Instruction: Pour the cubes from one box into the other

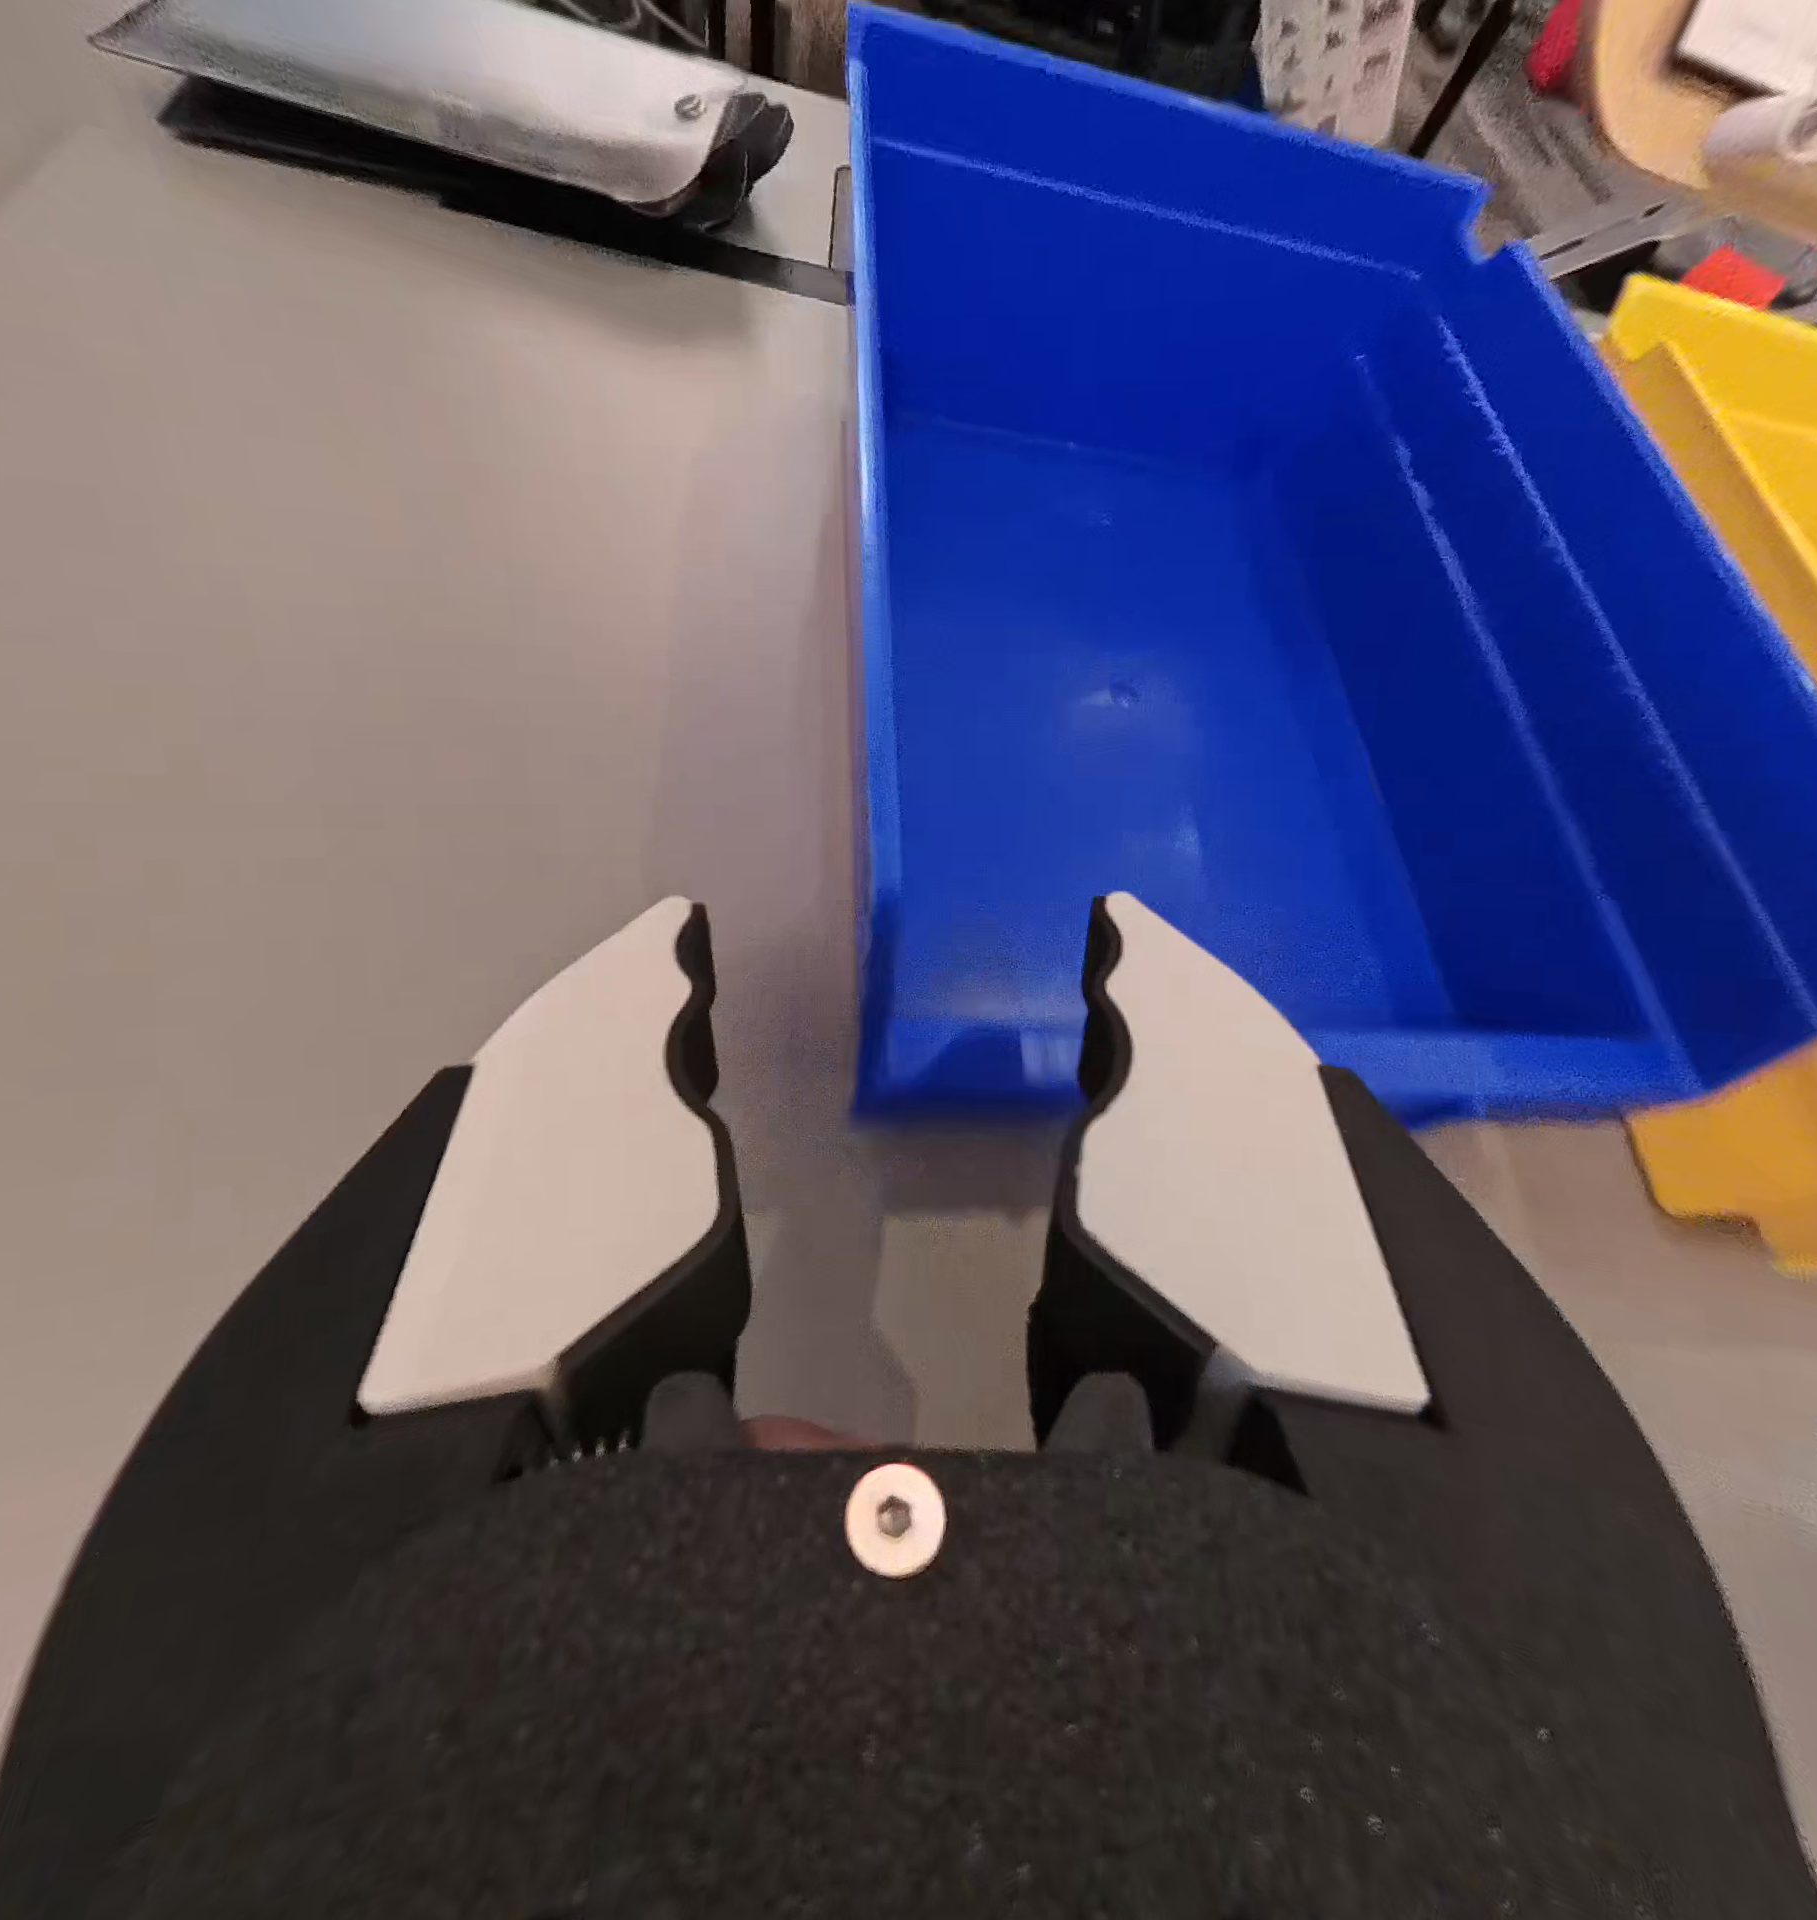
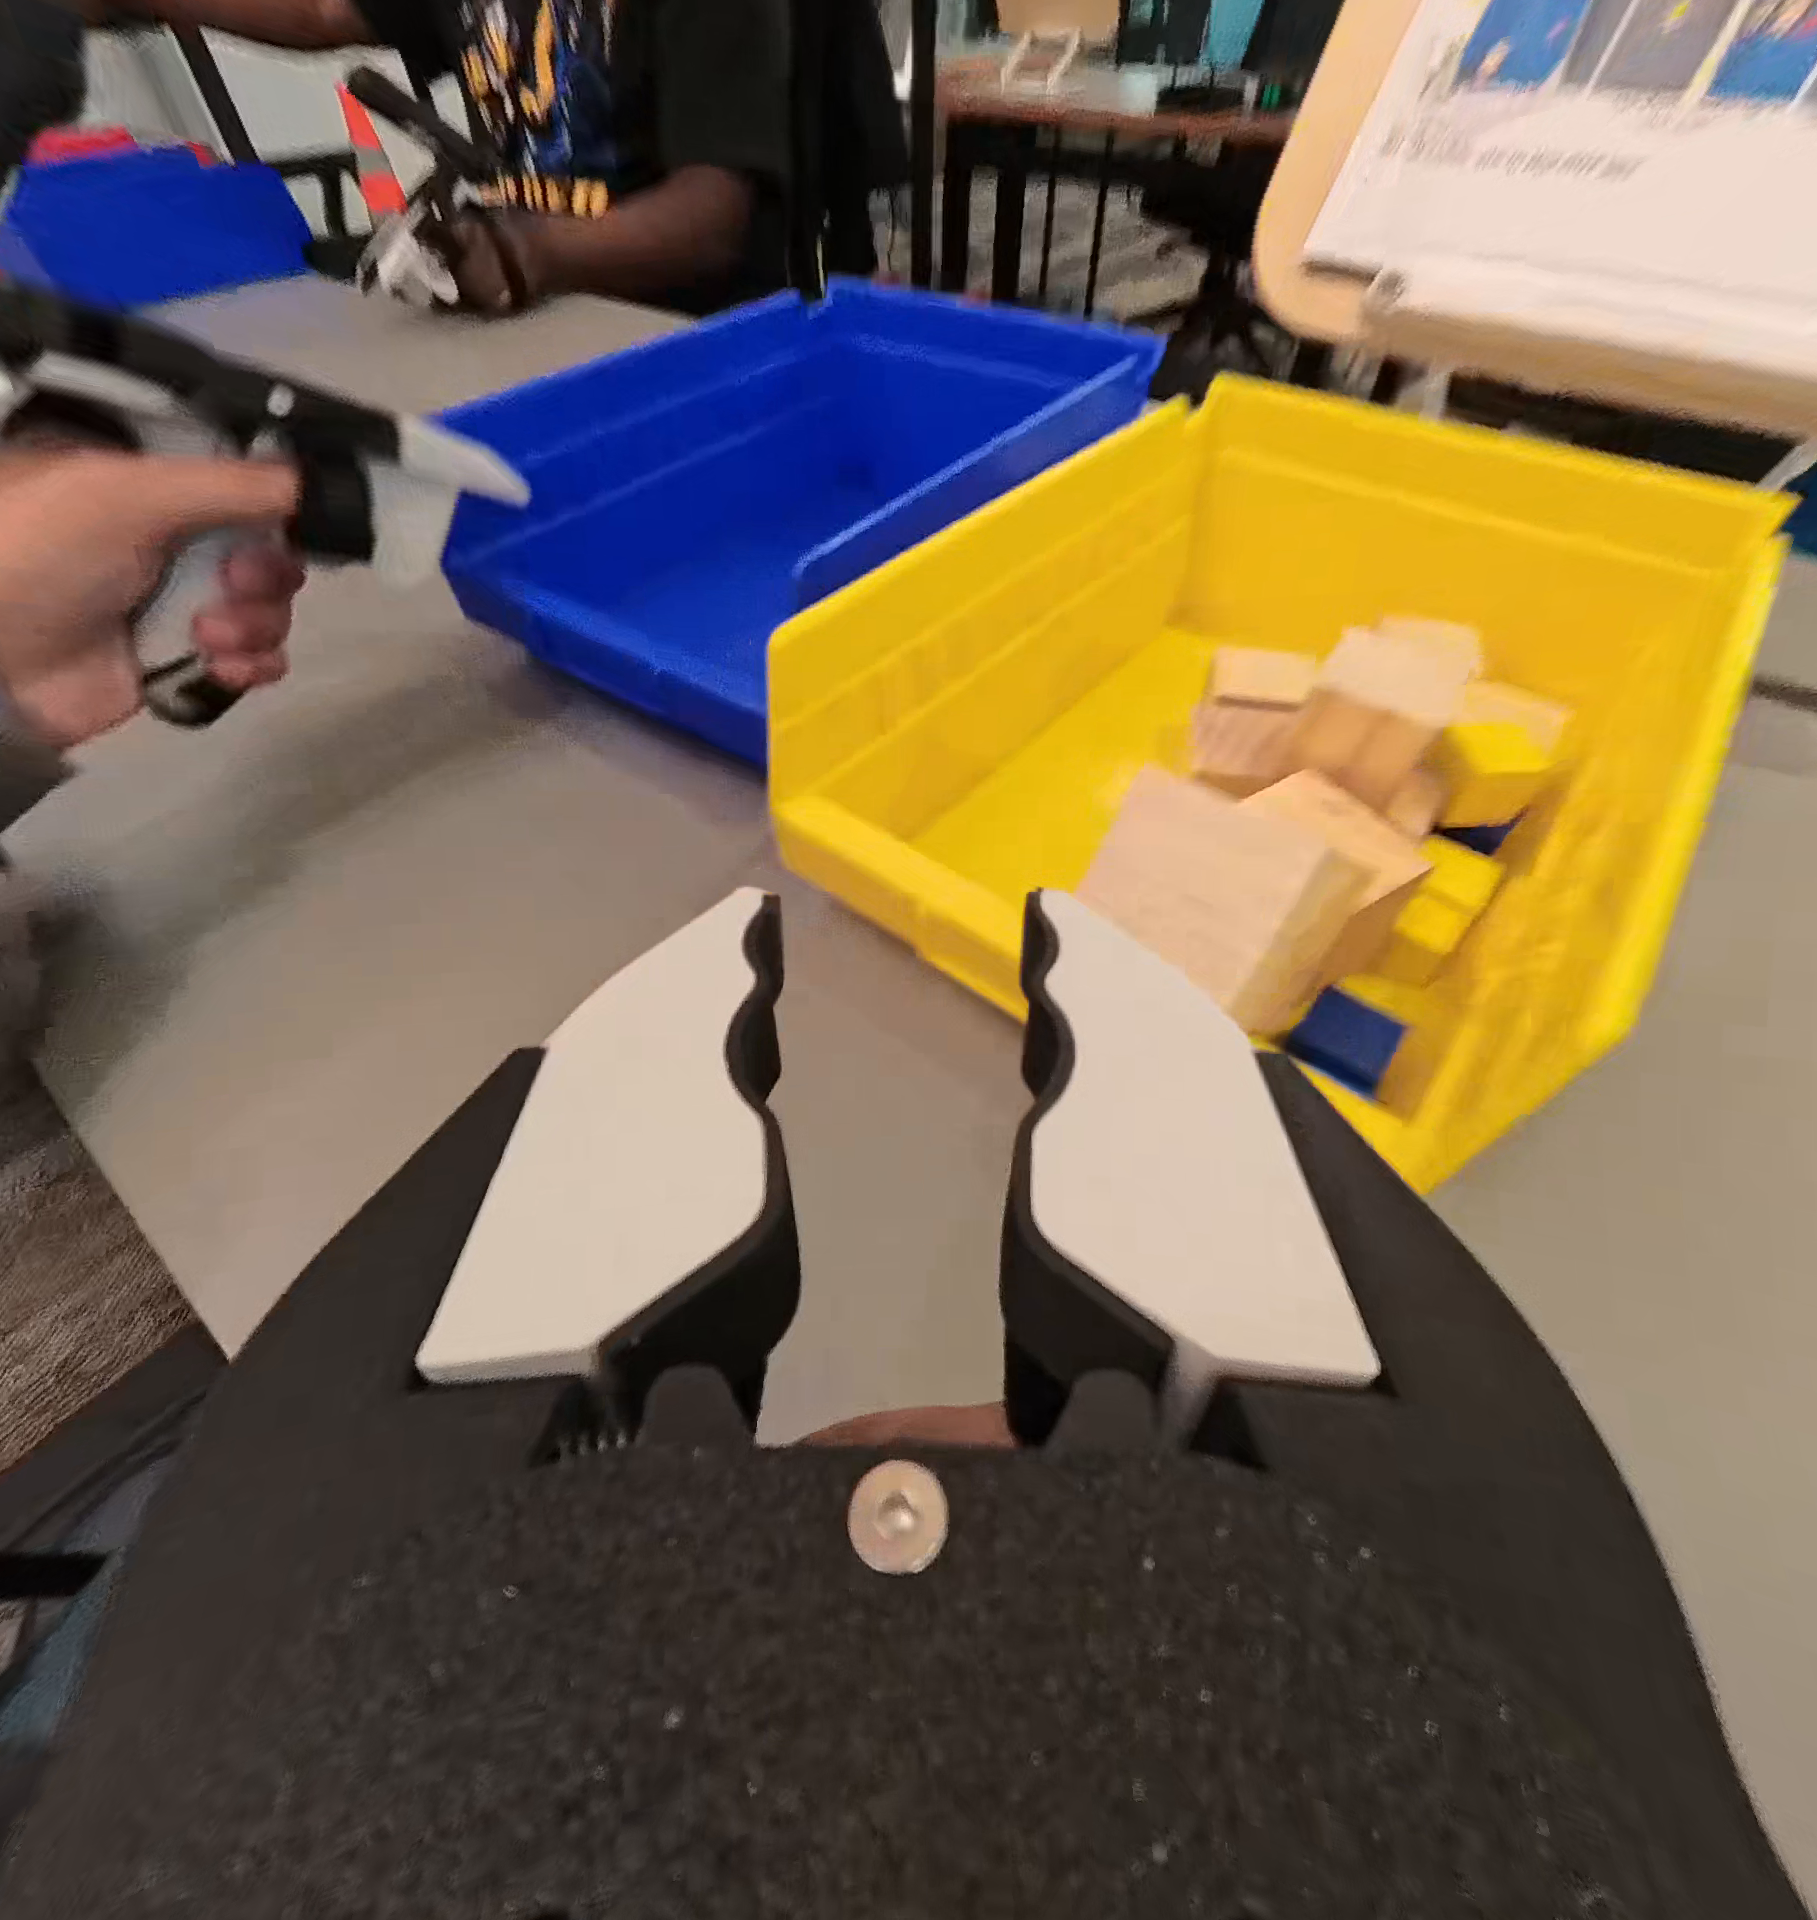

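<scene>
We see a grey table (image 1: 364, 623) bearing a blue box (image 1: 1247, 675) beside a yellow box (image 2: 987, 665) of cubes (image 2: 1288, 821). Our left gripper (image 1: 893, 925) and right gripper (image 2: 902, 920) both gape, holding nothing. Beyond sits a person (image 2: 613, 197), perhaps at a second table.

Both grippers (image 1: 893, 925) (image 2: 902, 920) apparently agape, empty

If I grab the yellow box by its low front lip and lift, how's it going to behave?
The yellow box looks like stiff moulded plastic, so it should hold shape. The cubes are piled toward one side, so it will probably tip that way. They lie loose and would likely slide once it tilts.
</scene>
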Motion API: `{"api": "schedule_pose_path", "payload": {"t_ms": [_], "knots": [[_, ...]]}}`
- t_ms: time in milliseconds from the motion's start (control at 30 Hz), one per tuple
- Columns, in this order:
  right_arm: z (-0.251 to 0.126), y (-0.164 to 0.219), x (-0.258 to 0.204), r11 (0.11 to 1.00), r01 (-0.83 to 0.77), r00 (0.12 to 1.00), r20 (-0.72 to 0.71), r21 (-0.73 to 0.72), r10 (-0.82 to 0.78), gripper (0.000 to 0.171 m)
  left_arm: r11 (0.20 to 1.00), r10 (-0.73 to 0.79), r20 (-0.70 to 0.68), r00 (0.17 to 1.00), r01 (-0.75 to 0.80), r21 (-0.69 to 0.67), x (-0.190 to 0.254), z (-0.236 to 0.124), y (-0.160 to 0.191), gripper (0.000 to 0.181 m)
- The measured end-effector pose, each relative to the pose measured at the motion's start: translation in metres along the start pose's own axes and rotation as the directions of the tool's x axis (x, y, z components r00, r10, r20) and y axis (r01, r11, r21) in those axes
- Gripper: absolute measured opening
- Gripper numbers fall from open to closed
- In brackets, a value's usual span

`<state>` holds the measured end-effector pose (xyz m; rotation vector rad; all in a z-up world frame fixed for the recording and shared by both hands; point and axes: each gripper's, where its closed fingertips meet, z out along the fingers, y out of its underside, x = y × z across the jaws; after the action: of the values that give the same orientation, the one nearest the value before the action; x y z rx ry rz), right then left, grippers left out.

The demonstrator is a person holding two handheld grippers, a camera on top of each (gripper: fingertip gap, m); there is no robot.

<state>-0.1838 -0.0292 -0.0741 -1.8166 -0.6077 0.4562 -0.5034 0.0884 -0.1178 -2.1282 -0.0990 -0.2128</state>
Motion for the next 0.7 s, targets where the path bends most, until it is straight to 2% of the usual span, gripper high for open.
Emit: {"api": "schedule_pose_path", "payload": {"t_ms": [67,100,133,167,233,533,633,700], "knots": [[0.011,0.011,-0.015,0.999,-0.011,1.000,-0.018,-0.043,0.010,0.043,0.999,0.017,0.023,1.000,-0.016,-0.035,-0.008,0.025,-0.006,0.057],[0.016,0.014,-0.023,0.998,-0.013,1.000,-0.009,-0.056,0.012,0.044,0.997,0.005,-0.020,1.000,-0.007,-0.071,-0.005,0.034,-0.004,0.046],[0.020,0.016,-0.031,0.998,-0.017,1.000,0.004,-0.066,0.018,0.044,0.995,-0.050,-0.088,0.995,0.042,-0.093,0.002,0.037,-0.003,0.031],[0.024,0.018,-0.038,0.997,-0.026,1.000,0.013,-0.076,0.027,0.047,0.992,-0.093,-0.091,0.992,0.085,-0.095,0.001,0.036,-0.003,0.019],[0.031,0.022,-0.046,0.995,-0.037,0.999,0.013,-0.097,0.039,0.053,0.995,-0.073,-0.015,0.997,0.072,-0.064,-0.006,0.024,0.000,0.010],[0.083,0.051,-0.103,0.976,-0.082,0.996,0.029,-0.202,0.089,0.058,0.993,-0.105,0.120,0.987,0.110,-0.038,0.000,-0.071,0.061,0.008],[0.095,0.044,-0.112,0.980,-0.071,0.997,0.017,-0.189,0.075,0.055,0.994,-0.098,0.154,0.983,0.104,-0.031,0.001,-0.095,0.076,0.007],[0.099,0.041,-0.119,0.979,-0.083,0.996,0.024,-0.184,0.089,0.043,0.996,-0.087,0.196,0.977,0.091,-0.012,-0.003,-0.110,0.082,0.007]]}}
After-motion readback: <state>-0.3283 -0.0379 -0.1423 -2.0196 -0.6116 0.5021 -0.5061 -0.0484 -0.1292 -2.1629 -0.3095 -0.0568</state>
